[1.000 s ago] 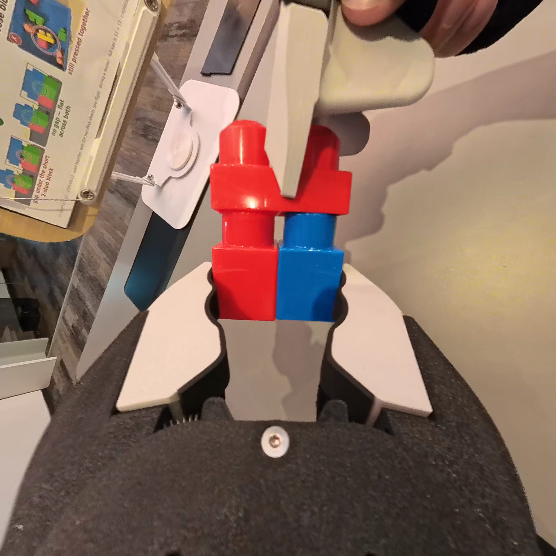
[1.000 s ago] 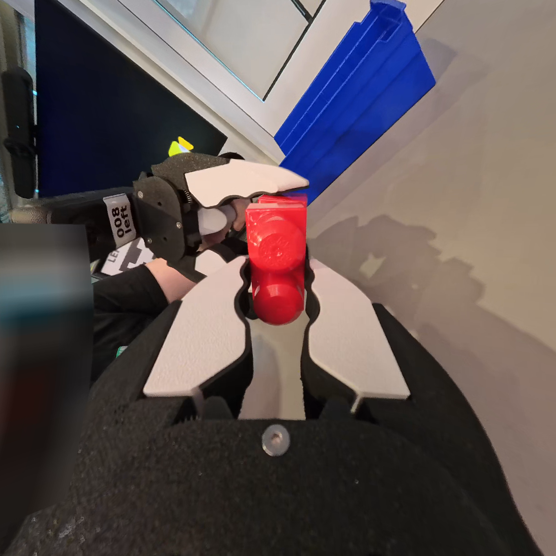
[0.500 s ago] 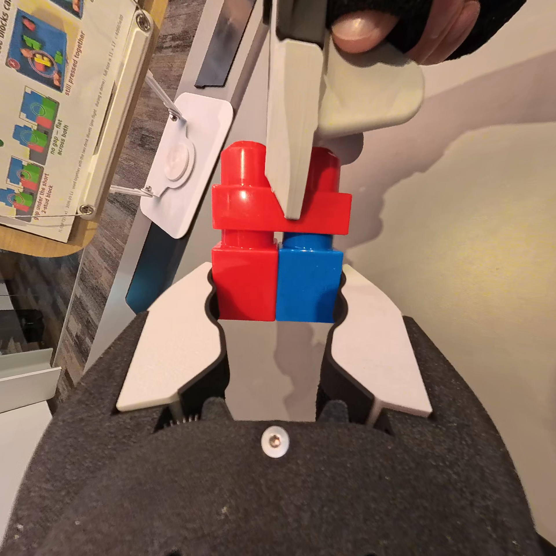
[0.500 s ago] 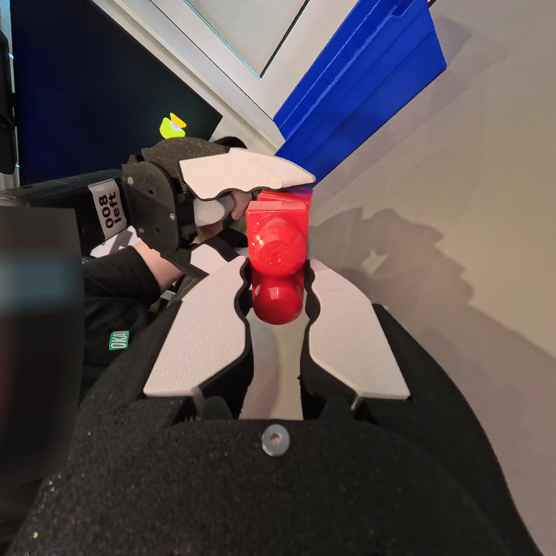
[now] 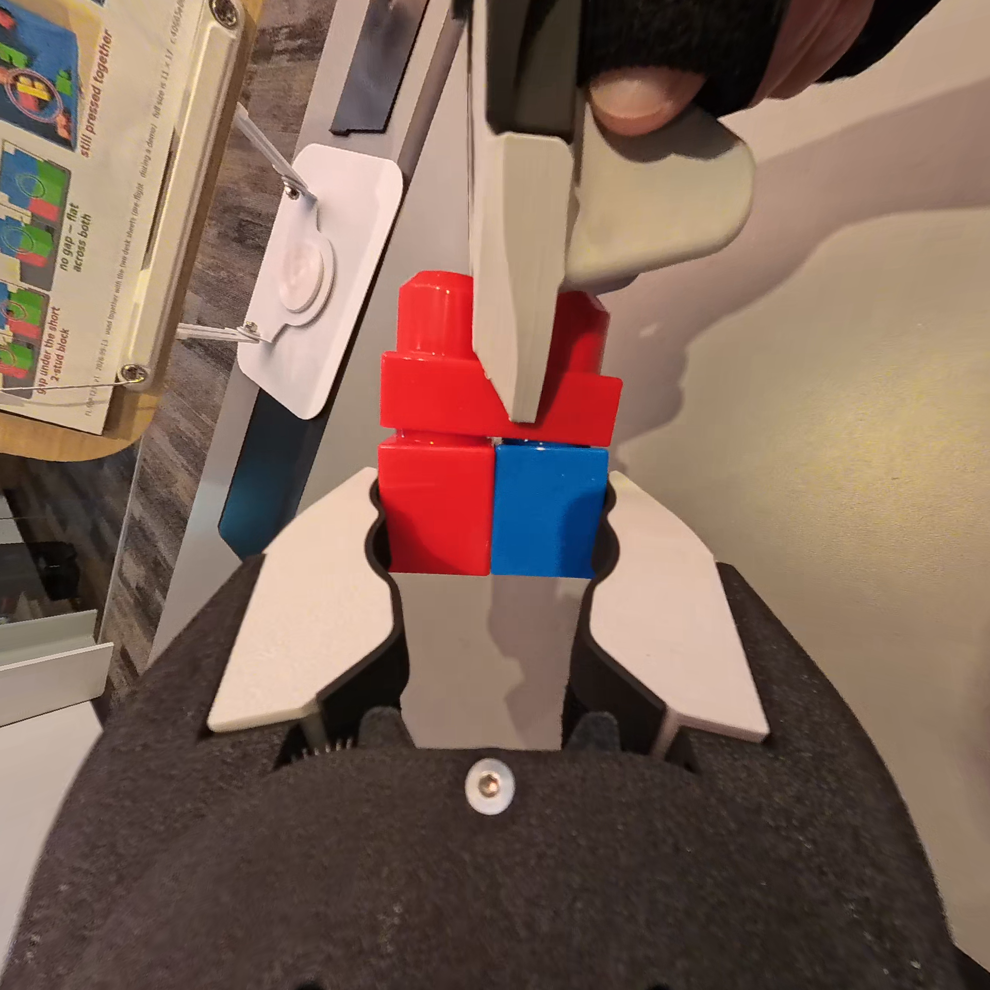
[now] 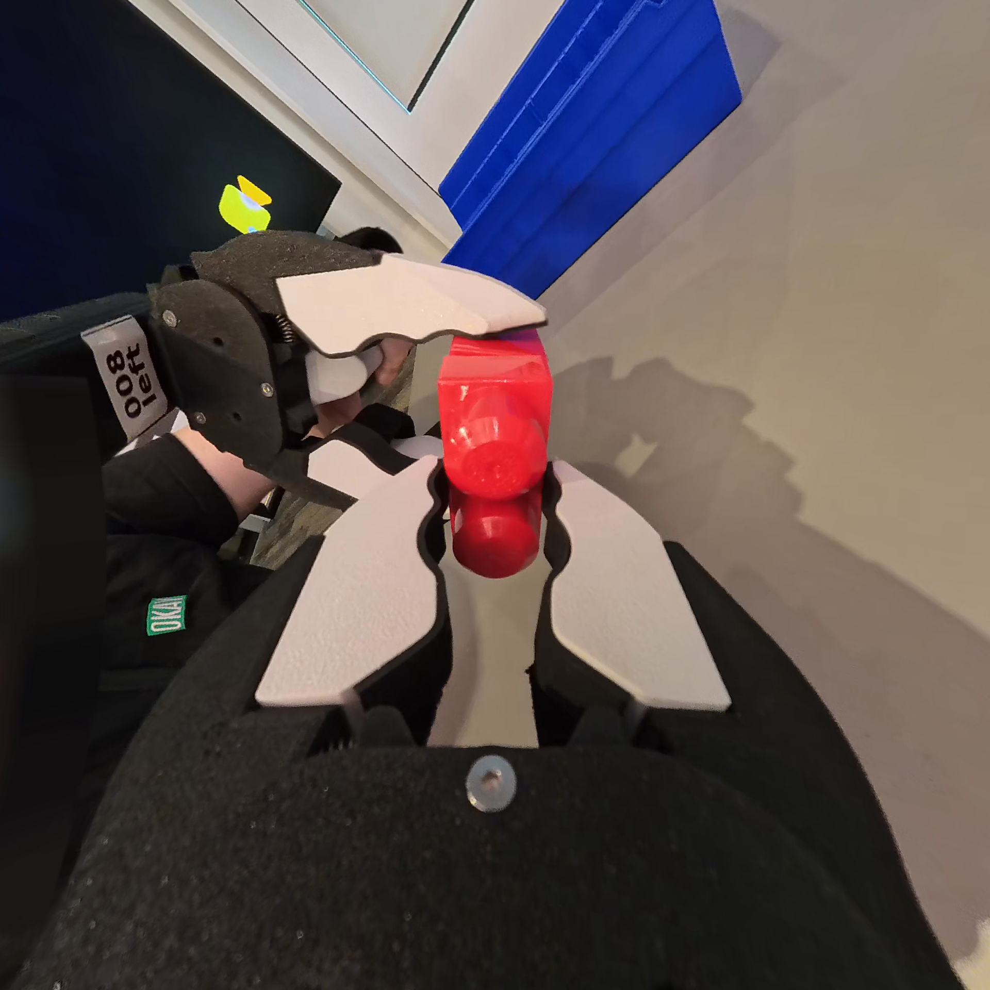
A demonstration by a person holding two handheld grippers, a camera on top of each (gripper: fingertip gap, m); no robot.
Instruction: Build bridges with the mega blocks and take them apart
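My left gripper [image 5: 492, 485] is shut on a small red block [image 5: 435, 509] and a small blue block [image 5: 546, 514] held side by side. A red two-stud block [image 5: 444, 396] sits across both, pressed down nearly flush on them. My right gripper [image 6: 495, 471] is shut on that red two-stud block [image 6: 495, 423], gripping it around its studs. In the left wrist view the right gripper's finger [image 5: 514, 278] comes down from above over the top block. In the right wrist view the left gripper [image 6: 375, 343] reaches in from the left, one finger lying over the blocks.
A blue bin [image 6: 589, 139] stands at the back against a window frame. An instruction sheet on a wooden board [image 5: 64, 214] and a white mount plate [image 5: 321, 278] hang at the left. The beige table [image 5: 830, 535] spreads to the right. A person's gloved hand [image 5: 669, 64] holds the right gripper.
The red two-stud block has come down onto the two lower blocks; the gap that showed their studs has closed. The right gripper has moved lower with it.
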